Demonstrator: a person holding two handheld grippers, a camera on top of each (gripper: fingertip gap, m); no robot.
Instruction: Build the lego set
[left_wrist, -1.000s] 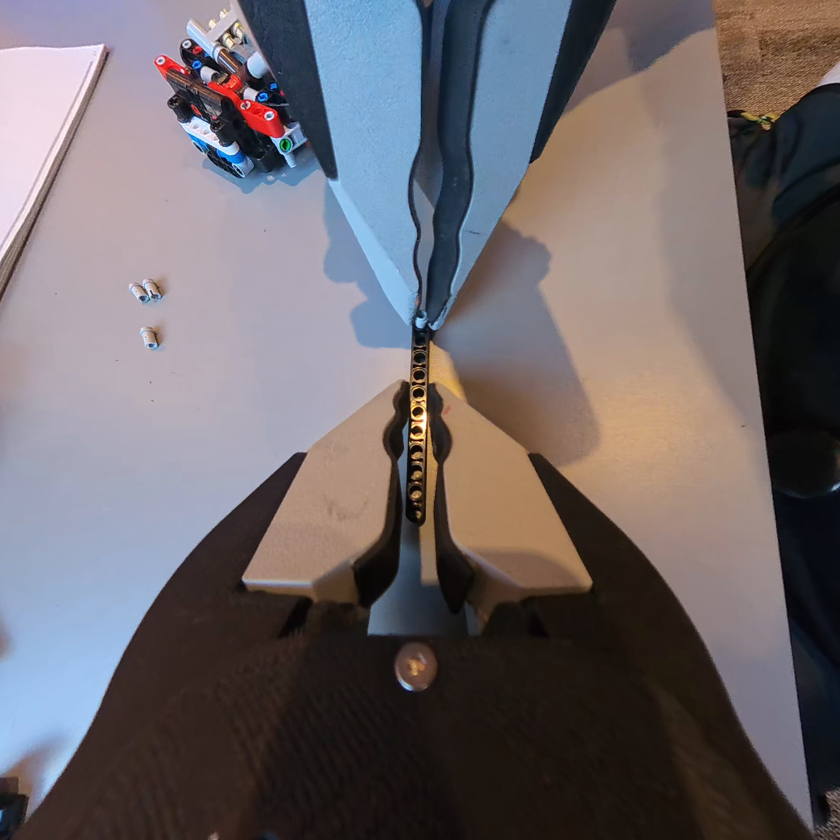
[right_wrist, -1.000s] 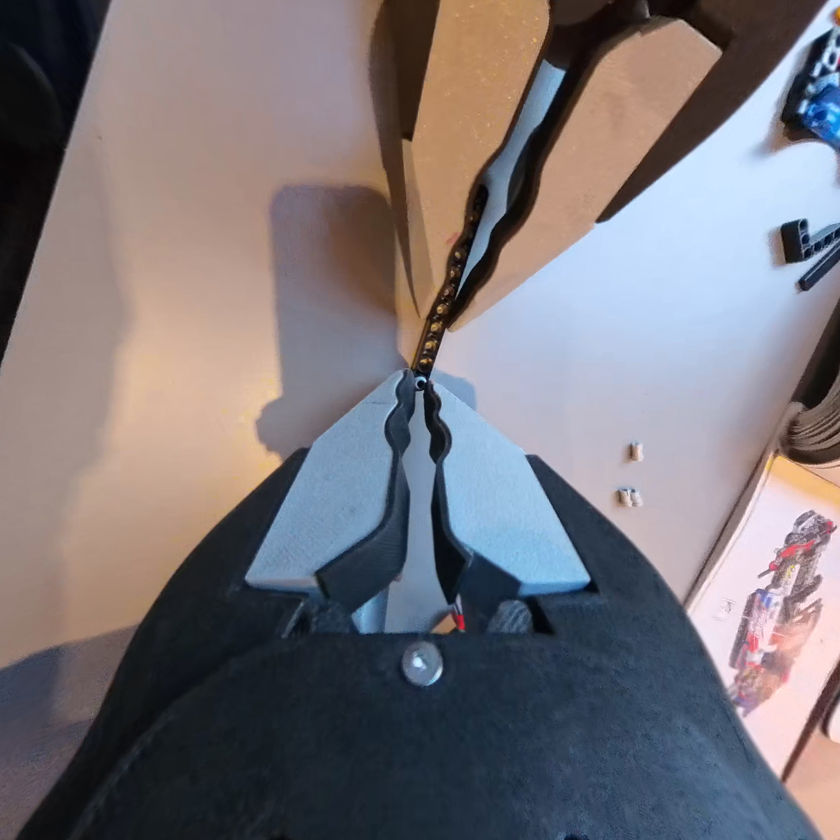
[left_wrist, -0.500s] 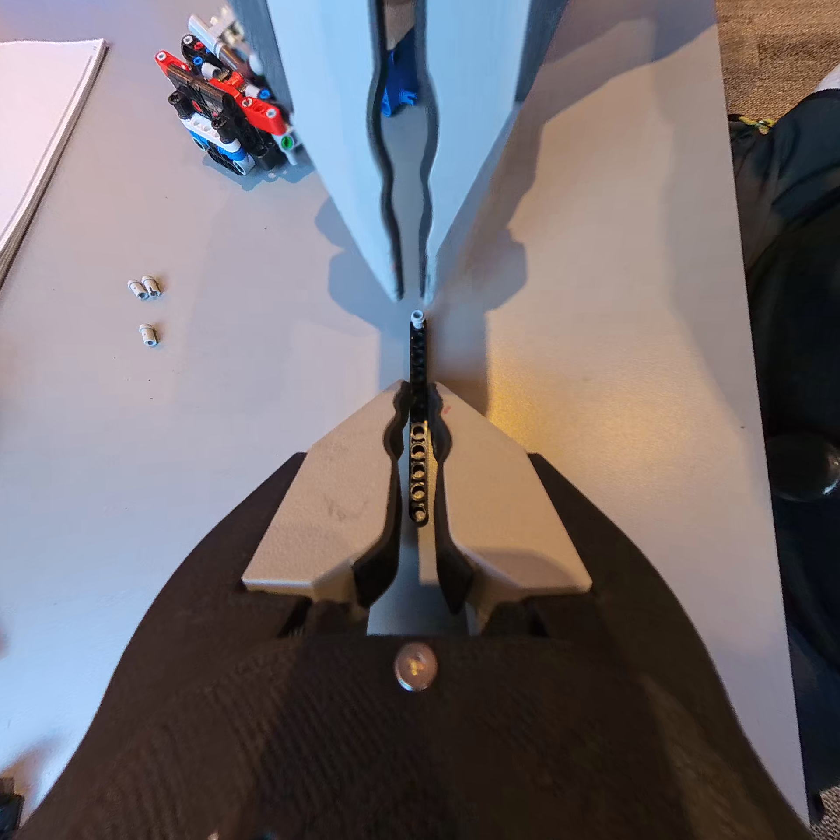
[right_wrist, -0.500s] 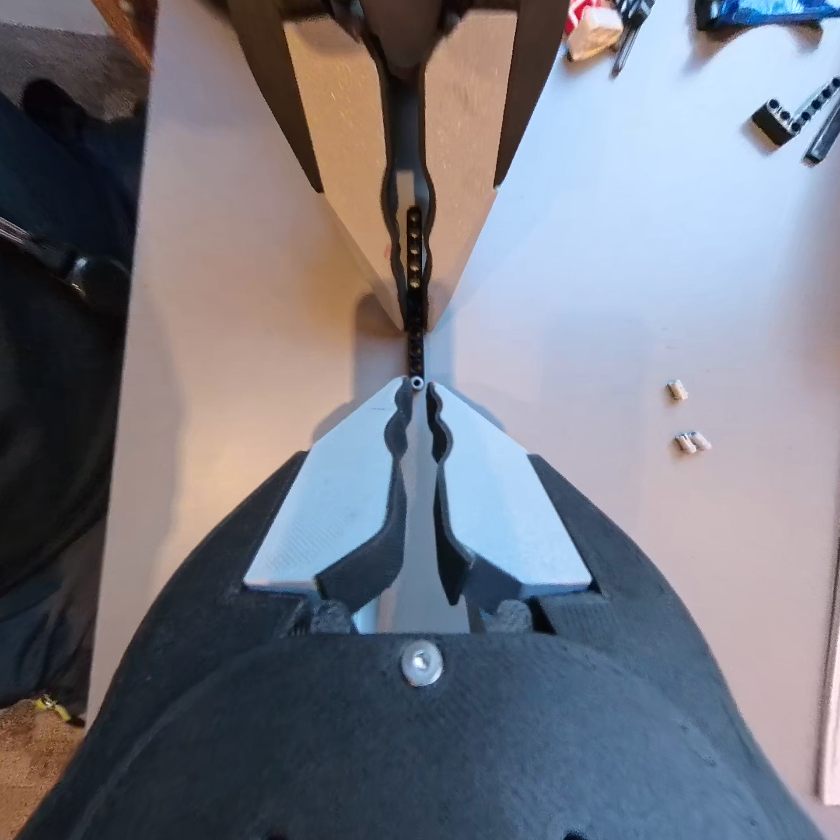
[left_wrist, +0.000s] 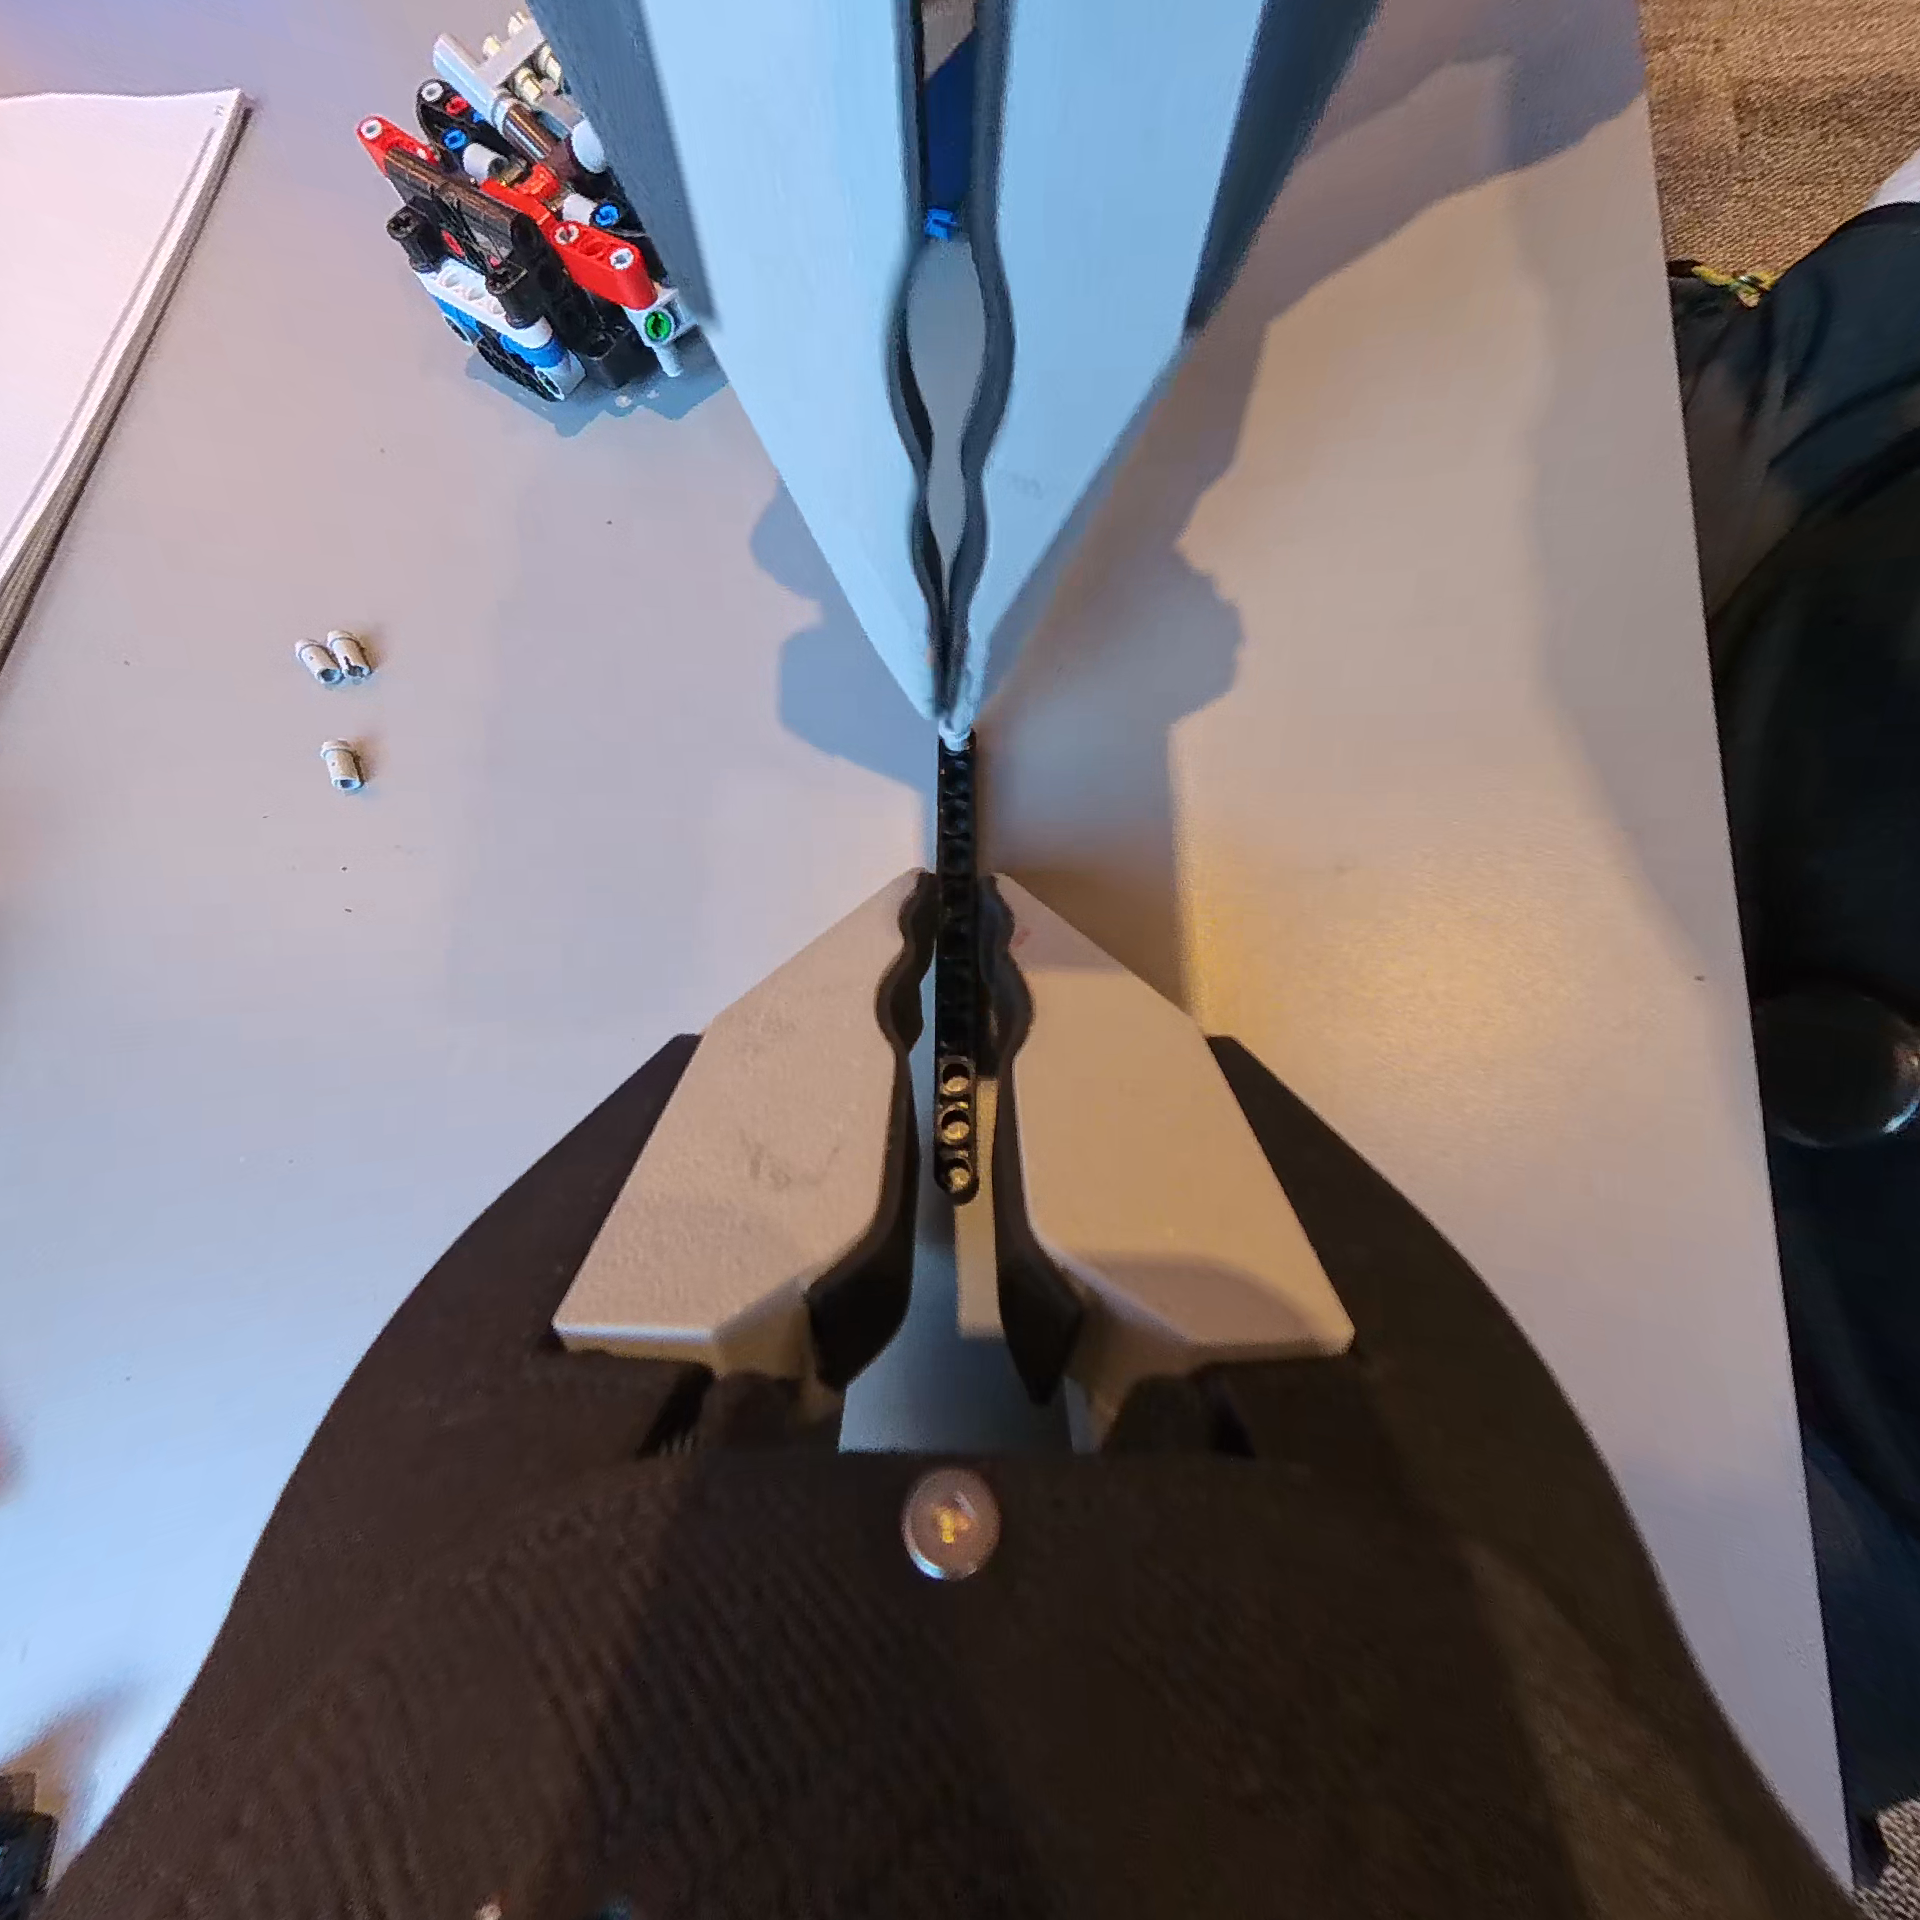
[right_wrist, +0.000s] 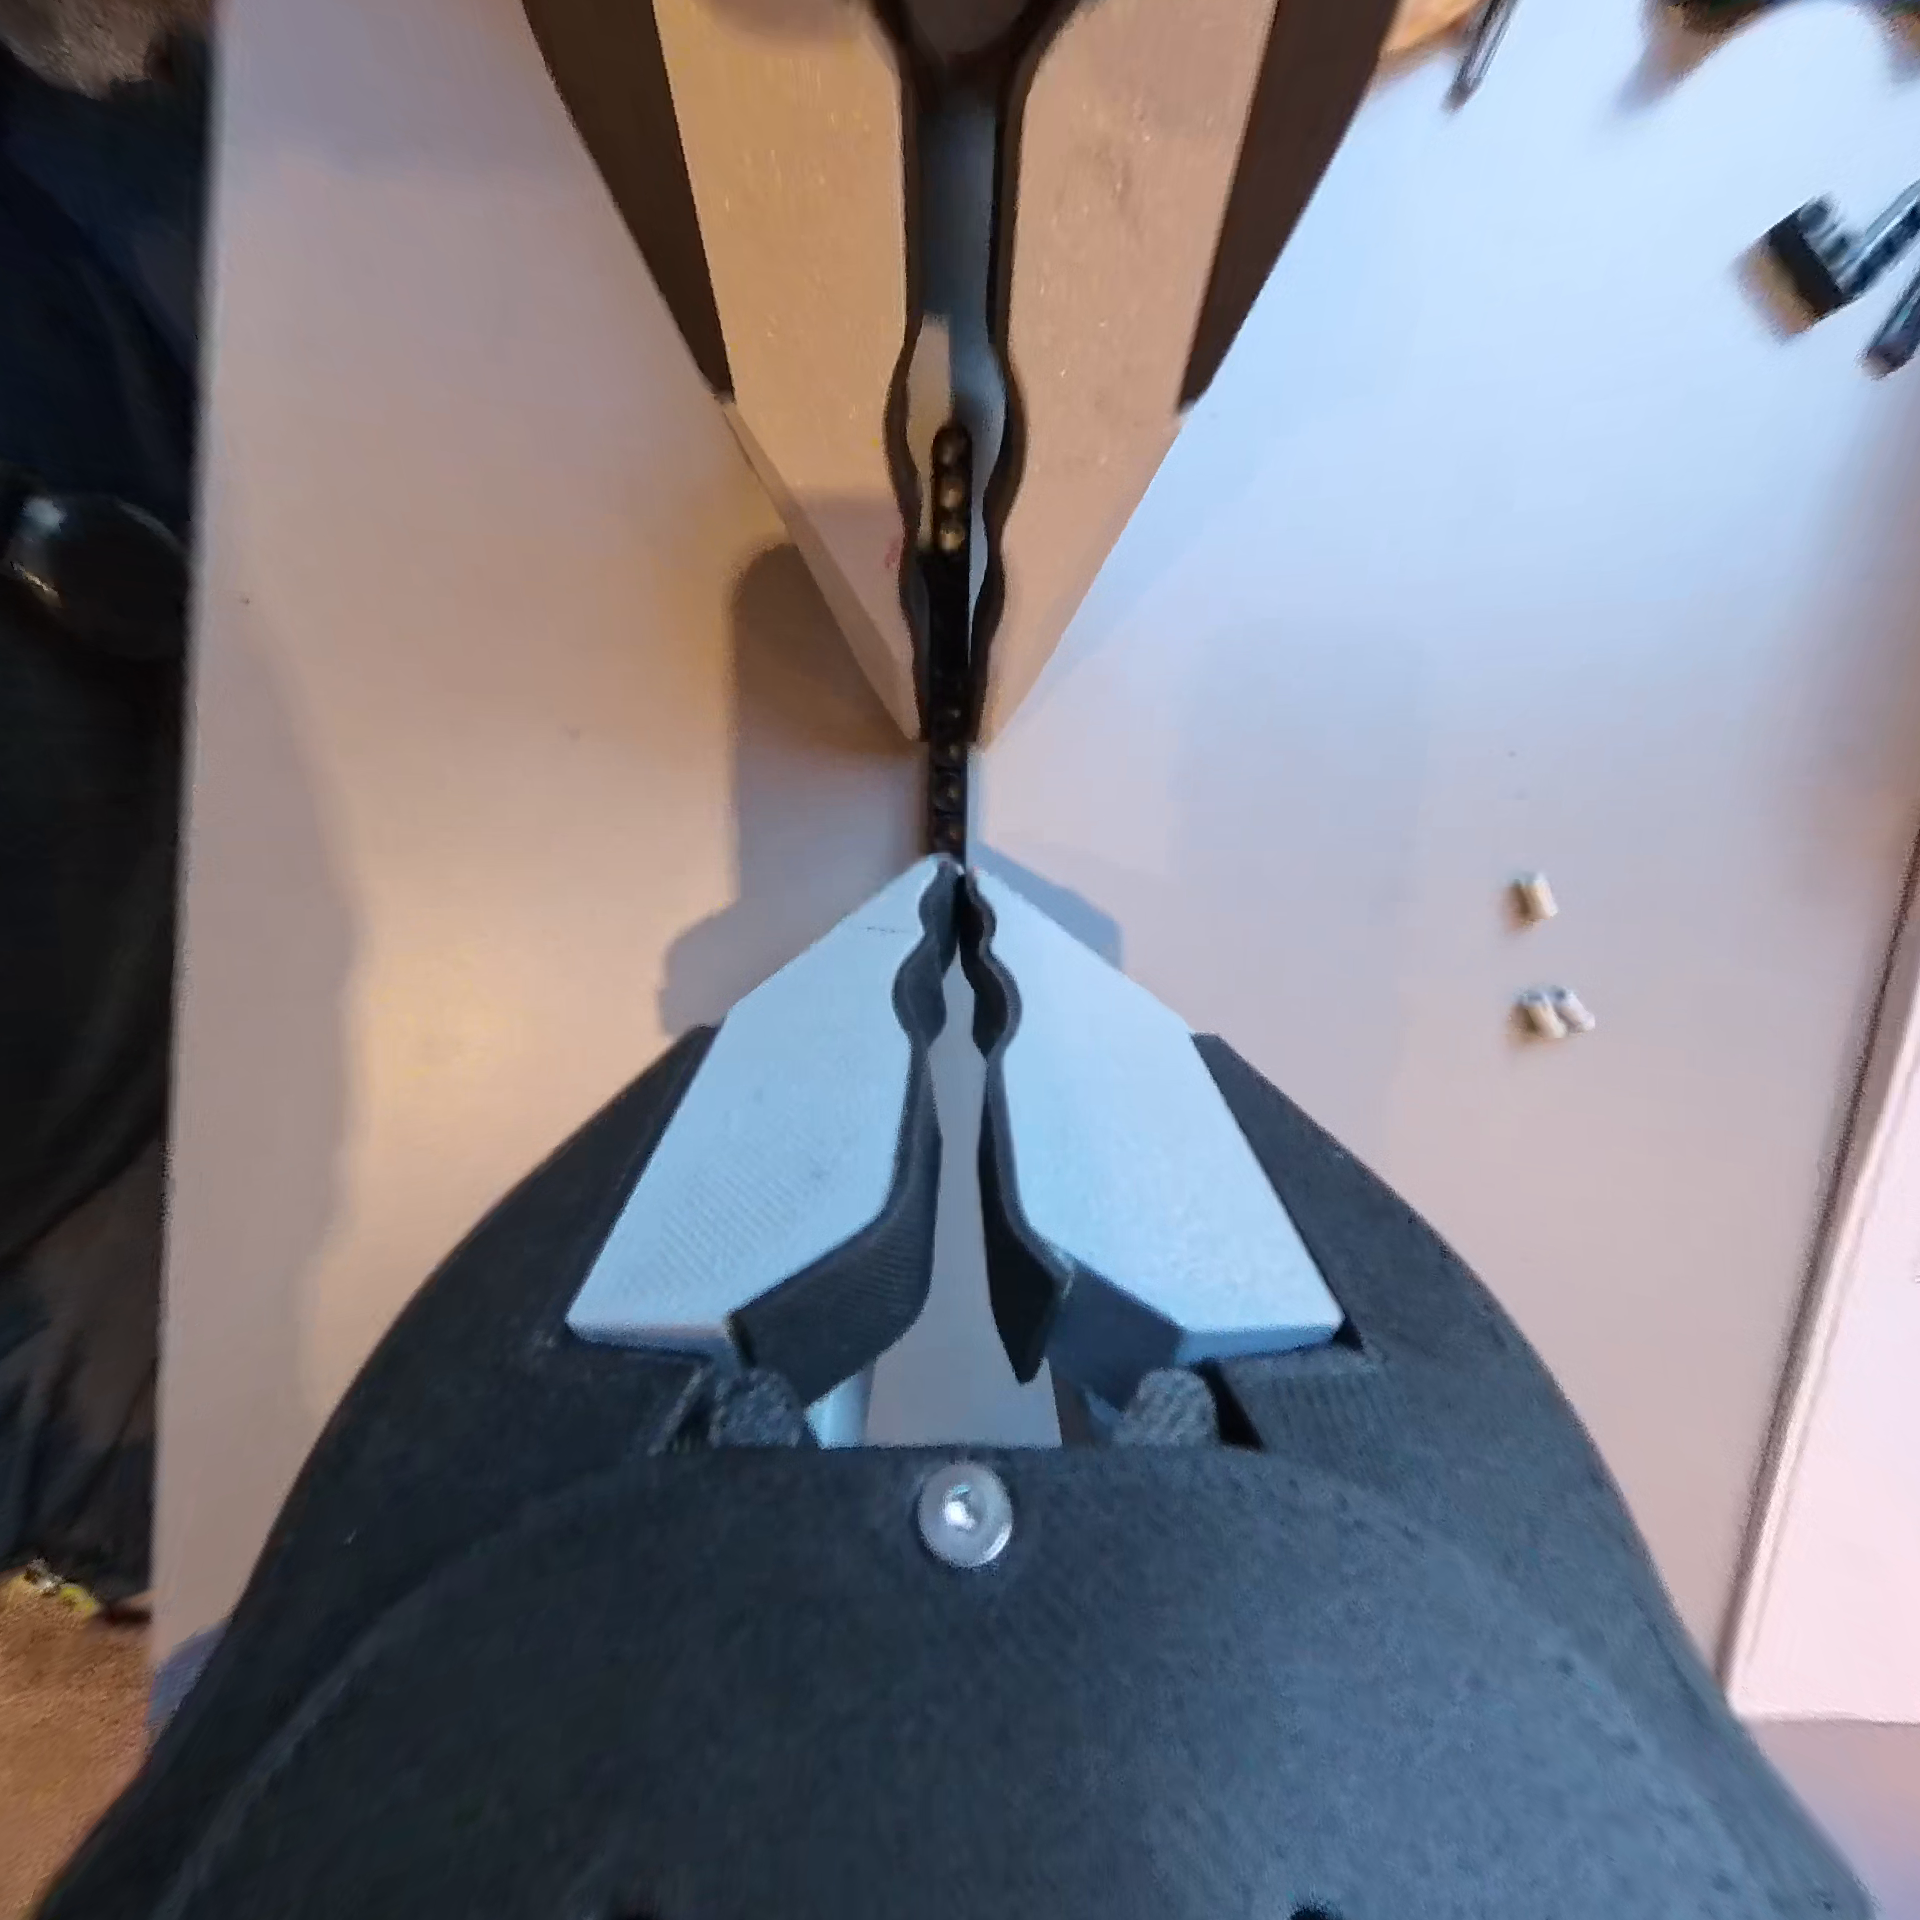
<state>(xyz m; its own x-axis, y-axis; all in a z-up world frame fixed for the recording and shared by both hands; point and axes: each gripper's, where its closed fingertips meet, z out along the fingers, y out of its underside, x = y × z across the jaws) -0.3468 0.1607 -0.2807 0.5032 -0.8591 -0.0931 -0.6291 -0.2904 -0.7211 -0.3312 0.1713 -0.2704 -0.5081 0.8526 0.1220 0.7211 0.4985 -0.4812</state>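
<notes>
A long black beam with holes (left_wrist: 956, 810) is held level above the grey table (left_wrist: 520, 935). My left gripper (left_wrist: 956, 883) is shut on its near half. A small grey pin (left_wrist: 954, 738) sits in the beam's far end. My right gripper (left_wrist: 954, 717) comes in from the opposite side, and its tips are shut on that pin end. In the right wrist view, my right gripper (right_wrist: 954, 868) pinches the end of the beam (right_wrist: 948, 790), and the left gripper (right_wrist: 948, 727) holds the rest of it. The pin is hidden there.
A partly built red, black, white and blue model (left_wrist: 530, 239) stands at the back left, beside a white booklet (left_wrist: 83, 260). Three loose grey pins (left_wrist: 332, 660) lie on the left. Loose black parts (right_wrist: 1829, 260) lie farther off. The table edge (left_wrist: 1704, 935) runs along the right. Left and right tips are no more than a few centimetres apart.
Half a second ago my right gripper was open and just off the beam's pin end. It has moved in and shut on it. The left gripper has kept its hold.
</notes>
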